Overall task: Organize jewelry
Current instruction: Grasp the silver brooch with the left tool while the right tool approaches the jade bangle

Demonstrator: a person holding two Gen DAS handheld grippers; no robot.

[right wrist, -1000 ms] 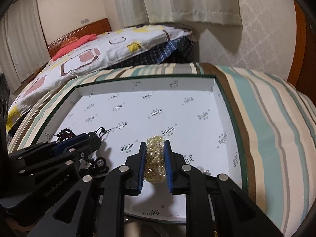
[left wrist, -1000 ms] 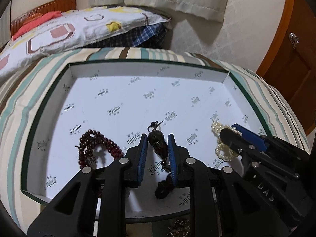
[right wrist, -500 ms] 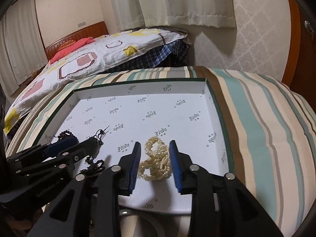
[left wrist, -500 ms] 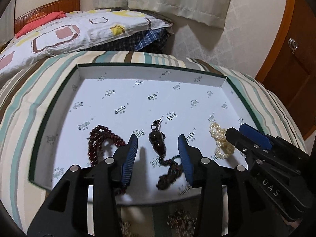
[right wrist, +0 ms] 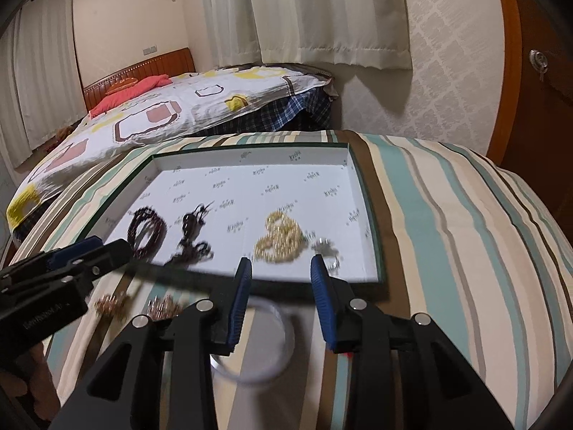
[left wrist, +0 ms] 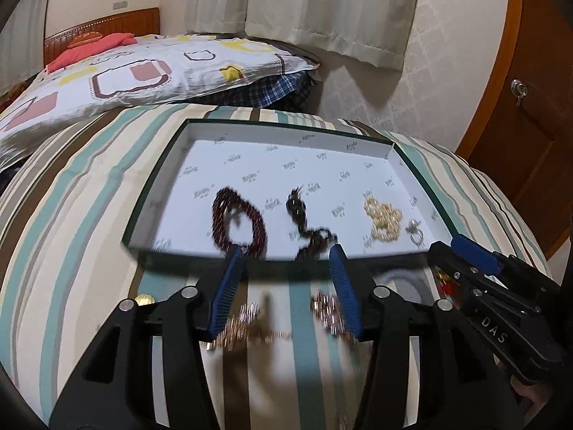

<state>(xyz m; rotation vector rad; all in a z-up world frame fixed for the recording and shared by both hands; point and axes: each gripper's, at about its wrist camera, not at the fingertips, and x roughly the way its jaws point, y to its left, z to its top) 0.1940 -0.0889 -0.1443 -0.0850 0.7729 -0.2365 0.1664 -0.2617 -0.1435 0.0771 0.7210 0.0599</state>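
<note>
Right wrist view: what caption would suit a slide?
Open right tool hovers before the box lid holding a pearl strand and dark beads.

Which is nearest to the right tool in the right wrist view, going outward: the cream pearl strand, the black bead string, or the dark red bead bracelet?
1. Cream pearl strand, just ahead of the open right tool, inside the white tray.
2. Black bead string, farther left in the tray.
3. Dark red bead bracelet, farthest left, beside the left tool.
</note>
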